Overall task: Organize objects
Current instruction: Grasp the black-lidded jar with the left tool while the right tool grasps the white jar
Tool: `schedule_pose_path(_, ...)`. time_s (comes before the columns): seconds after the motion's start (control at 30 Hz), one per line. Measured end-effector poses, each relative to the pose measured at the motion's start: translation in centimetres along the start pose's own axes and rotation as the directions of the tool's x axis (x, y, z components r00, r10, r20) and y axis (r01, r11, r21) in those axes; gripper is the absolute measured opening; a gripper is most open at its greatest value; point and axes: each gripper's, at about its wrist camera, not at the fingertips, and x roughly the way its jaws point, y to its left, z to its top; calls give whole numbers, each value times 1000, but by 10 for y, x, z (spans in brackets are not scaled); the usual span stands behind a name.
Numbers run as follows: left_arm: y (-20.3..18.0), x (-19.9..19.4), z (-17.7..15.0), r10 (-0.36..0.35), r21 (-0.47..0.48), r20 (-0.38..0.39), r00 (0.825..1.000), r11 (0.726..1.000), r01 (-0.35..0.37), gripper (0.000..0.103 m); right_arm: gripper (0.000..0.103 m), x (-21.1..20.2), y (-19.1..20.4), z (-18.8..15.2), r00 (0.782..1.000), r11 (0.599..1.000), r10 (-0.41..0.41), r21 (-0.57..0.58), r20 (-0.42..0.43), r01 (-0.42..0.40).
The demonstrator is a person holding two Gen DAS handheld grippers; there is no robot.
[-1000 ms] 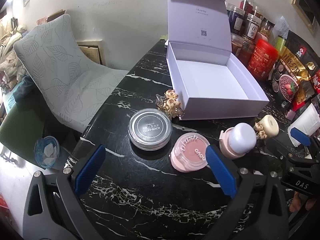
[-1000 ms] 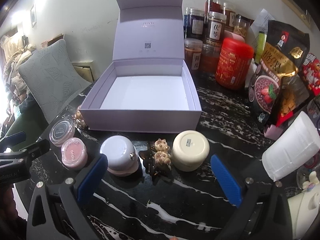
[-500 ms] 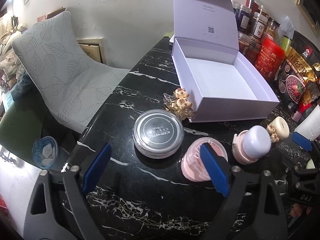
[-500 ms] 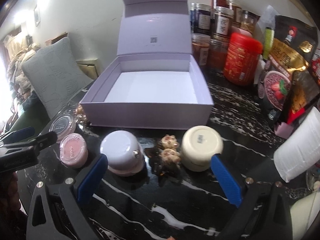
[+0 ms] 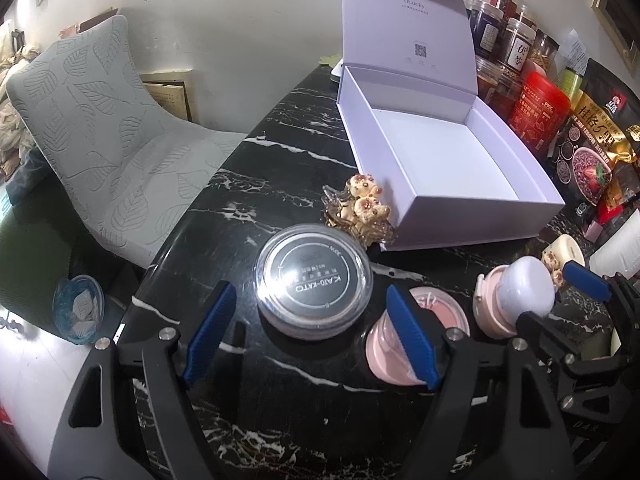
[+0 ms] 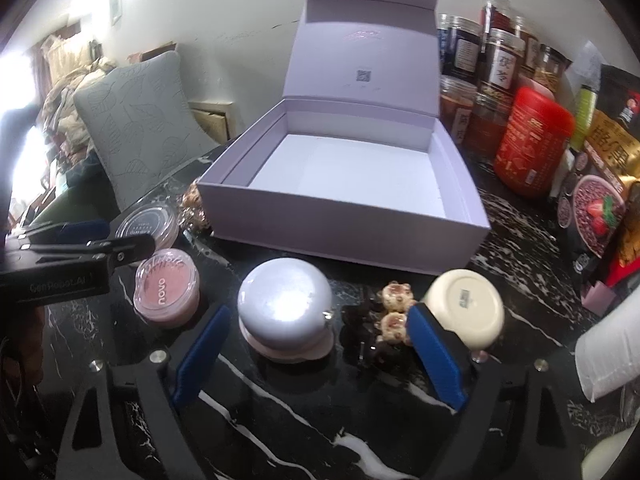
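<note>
In front of the open lilac box [image 6: 344, 220], on the black marbled table [image 5: 288, 160], we see a row of small cosmetics waiting to be sorted. Nearest the box's left front corner sits a clear jar with a grey lid [image 5: 314, 280], and our left gripper [image 5: 308, 336] frames it: the jaws have just been closing, the jar stands between the blue pads, yet neither pad presses on it, so this claw is open. The right-hand pad overlaps a pink blush pot [image 5: 416, 332] just beside the jar, farther from the box. A gold bear hair clip [image 5: 362, 210] lies touching the box's front wall near that same corner. Before the middle of the box's front wall stands a white domed jar [image 6: 286, 312] on a pink base, and our right gripper [image 6: 316, 356] brackets it; these jaws have also just been closing, with the dome between the pads but untouched, so this claw is open too. Just right of the dome lie two small bear charms [image 6: 394, 312], then a cream round jar [image 6: 466, 308]. Beyond the box's right side stand a red canister [image 6: 528, 144], spice jars [image 6: 500, 60] and a dark snack bag [image 6: 604, 184]. Left of the box, off the table, is a grey leaf-patterned chair [image 5: 100, 120].
</note>
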Motion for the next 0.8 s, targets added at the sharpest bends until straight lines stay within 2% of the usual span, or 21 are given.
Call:
schedule_pose_path(0.17,0,8,4,3,10,-2,1000,1000,-3,77,88,5,8,2,1000,999,-19,-45,6,19)
schedule_pose_path(0.37,0,20,5,-32,5,-41,999,999,33,77,88,12,7,6,999,998,-37,-59,8,38)
schedule_pose_path(0.57,1,26,4,-26,-4,-45,999,1000,26,76,88,16,8,8,999,995,-53,-80,10,53)
schedule_pose_path(0.67,1,28,3,-20,-5,-47,999,1000,20,69,88,17,7,8,999,995,-53,-83,14,54)
schedule_pose_path(0.8,3,27,2,-14,-11,-45,999,1000,14,68,88,19,10,9,997,991,-72,-108,8,73)
